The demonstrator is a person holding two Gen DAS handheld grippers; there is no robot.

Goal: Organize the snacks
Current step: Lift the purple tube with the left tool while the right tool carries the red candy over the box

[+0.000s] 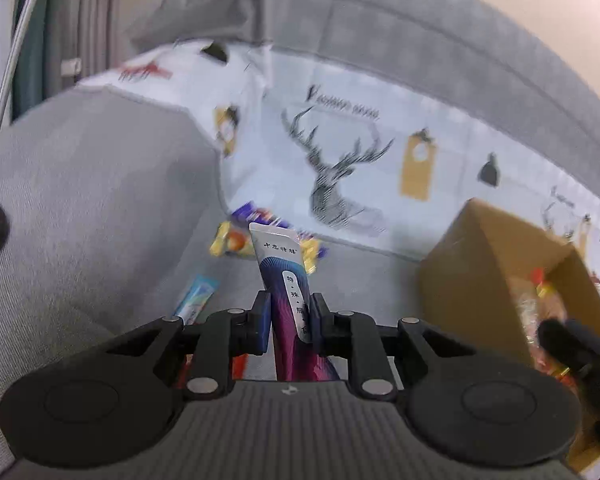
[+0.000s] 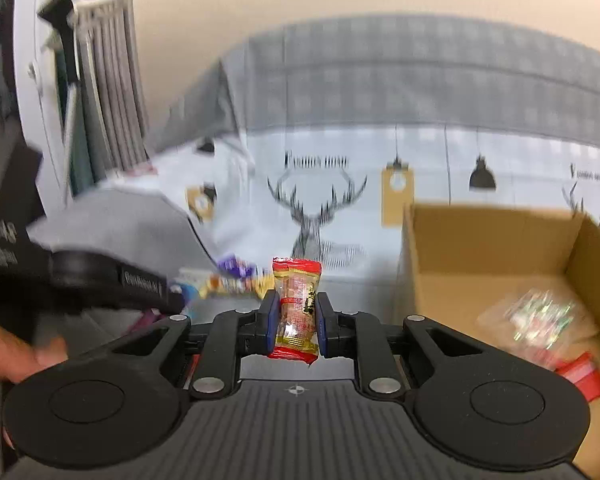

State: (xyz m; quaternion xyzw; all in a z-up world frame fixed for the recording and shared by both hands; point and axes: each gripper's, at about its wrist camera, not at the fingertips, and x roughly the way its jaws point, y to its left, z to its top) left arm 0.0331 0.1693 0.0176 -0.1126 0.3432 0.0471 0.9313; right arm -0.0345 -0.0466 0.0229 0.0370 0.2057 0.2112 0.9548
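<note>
Left wrist view shows a grey sofa (image 1: 80, 208) filling most of the frame, with a white deer-print cushion (image 1: 332, 160) leaning against its back. At the right edge sits an open cardboard box (image 1: 496, 264), some wrapped snacks blurred inside it. On the seat by the cushion lies a small heap of loose snacks (image 1: 236, 236), and a light blue packet (image 1: 196, 296) lies nearer, just beside the left gripper (image 1: 289, 322). That gripper's jaws are narrow, clamped on a purple and white sachet (image 1: 284, 268) that stands upright between the pads, lifted above the seat.

Right wrist view has the same sofa (image 2: 112, 220), cushion (image 2: 320, 200) and box (image 2: 480, 248), the box to the right with a clear wrapped bundle (image 2: 540, 320) and a red packet (image 2: 582, 372) on its floor. The right gripper (image 2: 296, 320) is also closed narrow, pinching a red and gold wrapped candy (image 2: 297, 304) upright between its blue pads, clear of the seat. A person's hand (image 2: 16, 352) shows at the left edge.
</note>
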